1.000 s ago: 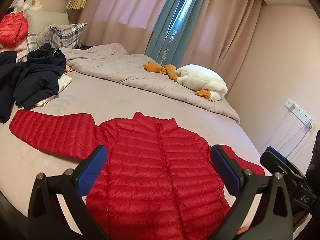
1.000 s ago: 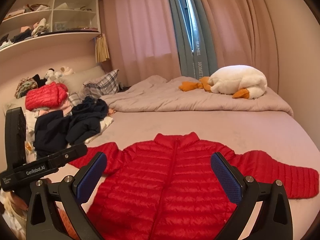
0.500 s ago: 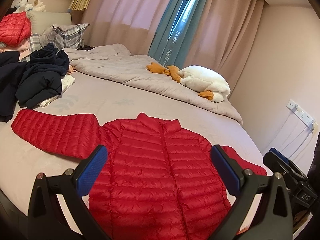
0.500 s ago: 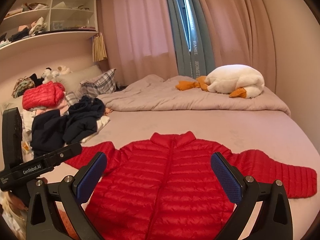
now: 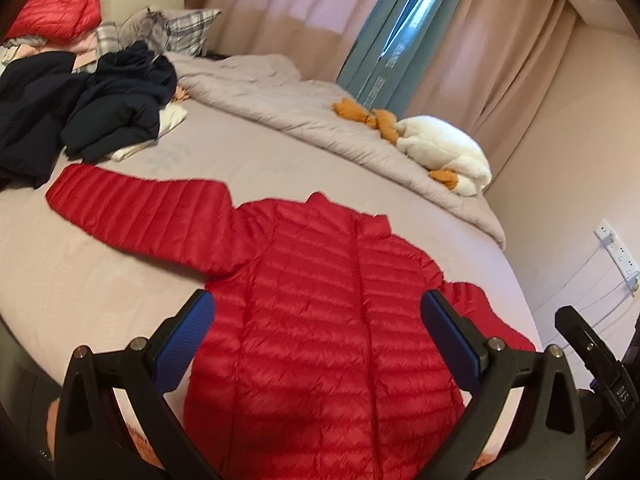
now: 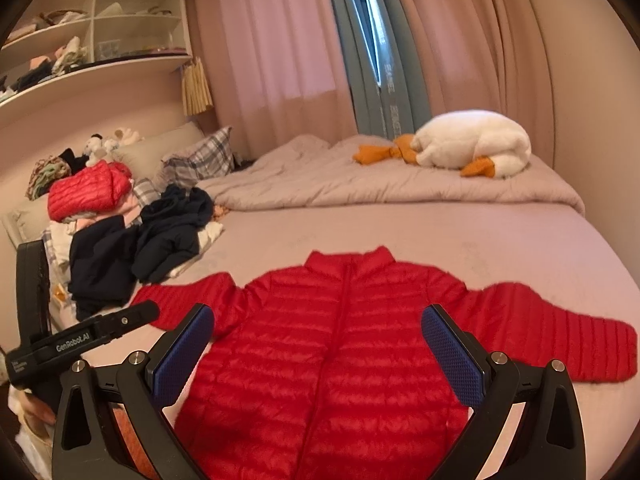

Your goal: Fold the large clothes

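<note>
Only rightward: shelves [image 6: 96,32] (cluttered)

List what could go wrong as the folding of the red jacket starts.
The red jacket is puffy and slick-looking, so folds may spring open or slide. Its left sleeve ends near the dark clothes, which could get dragged along. Both tongs, left and right, hang open above it, gripping nothing.
</note>
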`<state>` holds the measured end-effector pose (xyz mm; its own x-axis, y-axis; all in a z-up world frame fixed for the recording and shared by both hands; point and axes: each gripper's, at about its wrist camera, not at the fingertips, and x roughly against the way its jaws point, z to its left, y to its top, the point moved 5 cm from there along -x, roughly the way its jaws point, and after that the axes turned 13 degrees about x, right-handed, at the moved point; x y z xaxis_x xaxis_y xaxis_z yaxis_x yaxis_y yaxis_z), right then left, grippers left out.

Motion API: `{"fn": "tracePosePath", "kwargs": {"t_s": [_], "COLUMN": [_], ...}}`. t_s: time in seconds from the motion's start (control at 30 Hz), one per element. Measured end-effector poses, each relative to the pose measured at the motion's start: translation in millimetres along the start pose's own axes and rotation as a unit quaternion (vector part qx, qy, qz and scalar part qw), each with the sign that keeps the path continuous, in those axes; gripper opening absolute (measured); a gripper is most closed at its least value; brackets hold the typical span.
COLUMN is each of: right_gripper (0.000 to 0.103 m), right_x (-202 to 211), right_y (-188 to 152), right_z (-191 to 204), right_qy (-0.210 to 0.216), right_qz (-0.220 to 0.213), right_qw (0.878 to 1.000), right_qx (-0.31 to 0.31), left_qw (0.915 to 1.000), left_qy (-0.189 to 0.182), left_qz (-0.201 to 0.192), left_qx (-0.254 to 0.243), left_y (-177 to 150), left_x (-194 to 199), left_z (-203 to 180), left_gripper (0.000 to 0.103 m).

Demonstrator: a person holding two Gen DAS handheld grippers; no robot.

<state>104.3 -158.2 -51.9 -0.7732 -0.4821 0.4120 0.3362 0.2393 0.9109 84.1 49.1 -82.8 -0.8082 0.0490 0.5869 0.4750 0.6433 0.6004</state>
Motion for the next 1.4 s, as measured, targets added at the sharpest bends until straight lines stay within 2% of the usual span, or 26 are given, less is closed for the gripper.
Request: {"fn": "tracePosePath", "kwargs": {"t_s": [0.1,0.17,0.23,0.3,0.4,0.67,0.87,1.0,1.4], "right_gripper": [0.103,0.103,0.103,0.103,0.103,0.103,0.103,0.103,0.103], "right_x": [1.3,3.7,5.3,7.7,8.6,-2.4,-5.6,-3.9,-0.1], "right_y": [-4.6,-5.2,-4.7,-4.7,-4.7,0.4,-4.2,-7.9,-9.1], "right_z": [0.9,4.5,6.6,6.3,5.3,4.5,9.8,12.3,6.4], "right_qy": [-0.010,-0.011,-0.002,-0.015,-0.042,-0.066,-0.081,-0.079,-0.070], "right_qz": [0.019,0.030,0.039,0.047,0.060,0.079,0.089,0.092,0.095], "right_qw": [1.000,1.000,0.999,0.999,0.997,0.995,0.993,0.992,0.992], "right_qx": [-0.006,-0.002,0.001,0.006,0.017,0.002,-0.013,-0.024,-0.033], "left_qw": [0.9997,0.9990,0.9981,0.9971,0.9963,0.9932,0.9903,0.9899,0.9937], "left_qy": [0.020,0.036,0.039,0.041,0.038,0.023,0.011,0.011,-0.006], "left_qz": [0.013,0.011,0.012,0.015,0.023,0.060,0.065,0.062,0.052], "left_qx": [-0.004,-0.025,-0.046,-0.062,-0.073,-0.096,-0.122,-0.127,-0.100], "left_y": [-0.2,0.3,-1.9,-4.1,-6.4,-1.0,-3.2,-7.2,-14.4], "left_x": [-1.8,-2.0,-1.2,-2.3,-7.3,-24.9,-22.3,-19.0,-8.3], "left_z": [2.3,-2.0,-5.8,-9.5,-11.0,-14.9,-18.5,-18.5,-25.9], "left_gripper": [0.102,0.102,0.102,0.102,0.102,0.102,0.102,0.102,0.102]}}
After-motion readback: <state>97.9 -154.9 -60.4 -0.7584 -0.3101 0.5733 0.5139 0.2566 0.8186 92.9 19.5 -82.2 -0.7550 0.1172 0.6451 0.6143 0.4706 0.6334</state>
